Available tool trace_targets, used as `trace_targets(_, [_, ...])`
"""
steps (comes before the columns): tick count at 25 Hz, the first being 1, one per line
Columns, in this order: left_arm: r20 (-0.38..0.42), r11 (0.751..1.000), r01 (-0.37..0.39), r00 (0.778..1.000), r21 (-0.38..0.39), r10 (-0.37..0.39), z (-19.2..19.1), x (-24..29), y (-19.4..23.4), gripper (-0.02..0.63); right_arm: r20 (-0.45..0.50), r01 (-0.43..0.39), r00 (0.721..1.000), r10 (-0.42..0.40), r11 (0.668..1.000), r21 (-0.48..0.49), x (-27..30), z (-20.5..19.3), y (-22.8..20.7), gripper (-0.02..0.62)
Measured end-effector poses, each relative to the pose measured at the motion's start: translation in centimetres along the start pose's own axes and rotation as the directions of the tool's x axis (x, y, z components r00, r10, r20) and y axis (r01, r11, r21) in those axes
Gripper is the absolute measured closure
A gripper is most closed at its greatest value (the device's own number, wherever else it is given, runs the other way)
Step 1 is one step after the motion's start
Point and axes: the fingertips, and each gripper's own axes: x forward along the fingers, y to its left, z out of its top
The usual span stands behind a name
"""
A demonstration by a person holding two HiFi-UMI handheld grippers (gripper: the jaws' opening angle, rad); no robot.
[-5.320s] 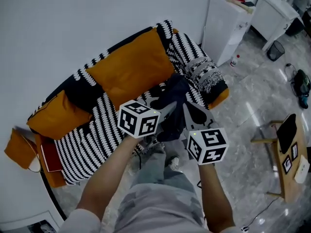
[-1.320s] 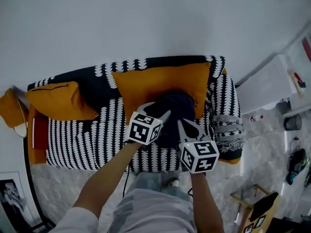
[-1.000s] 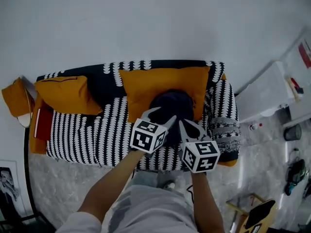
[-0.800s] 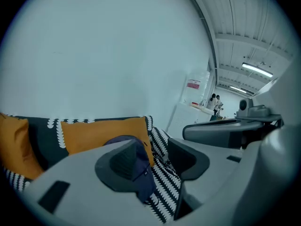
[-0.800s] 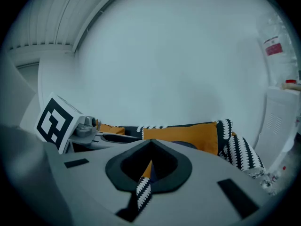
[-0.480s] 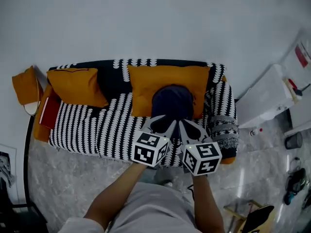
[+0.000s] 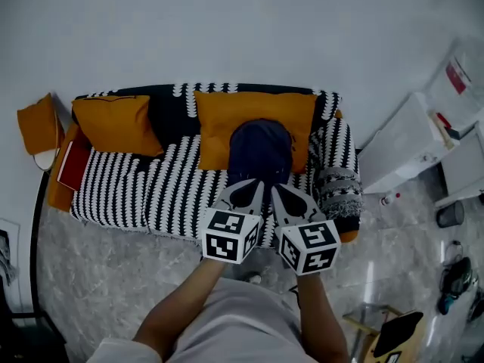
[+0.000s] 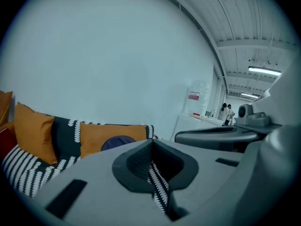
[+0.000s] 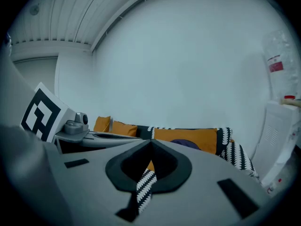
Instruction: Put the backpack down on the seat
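Note:
The dark navy backpack stands on the black-and-white striped sofa seat, leaning against the wide orange back cushion. Both grippers hover side by side over the sofa's front edge, clear of the backpack. My left gripper is shut with nothing between its jaws, and my right gripper is shut and empty too. The left gripper view shows the jaws meeting, with the backpack beyond. From the right gripper, the backpack shows as a dark dome before the cushion.
A second orange cushion lies on the sofa's left half, a red book at its left end. A grey patterned throw covers the right arm. A white cabinet and a bin stand to the right on the marble floor.
Five seconds ago both grippers held the backpack up before the sofa. Since then it has been set on the seat, both grippers have drawn back, and the left jaws have closed.

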Motion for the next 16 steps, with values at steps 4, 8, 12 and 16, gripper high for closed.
trace_targets(4, [0.005, 1.000, -0.004, 1.000, -0.002, 0.004, -0.5, -1.0, -0.7, 0.601, -0.006, 0.005, 1.000, -0.005, 1.000, -0.004, -1.1, -0.7, 0.4, 0.594])
trace_targets(8, [0.001, 1.000, -0.007, 1.000, -0.003, 0.007, -1.1, -1.7, -0.8, 0.601, -0.003, 0.003, 1.000, -0.003, 1.000, -0.010, -1.4, -0.8, 1.1, 0.594])
trace_targets(12, [0.001, 1.000, -0.005, 1.000, -0.007, 0.005, -1.3, -2.2, -1.0, 0.601, -0.005, -0.001, 1.000, 0.001, 1.000, -0.016, -1.6, -1.0, 1.6, 0.594])
trace_targets(16, [0.005, 1.000, -0.002, 1.000, -0.010, 0.002, -1.5, -2.6, -1.1, 0.601, -0.006, 0.003, 1.000, -0.003, 1.000, -0.023, -1.7, -1.2, 2.0, 0.594])
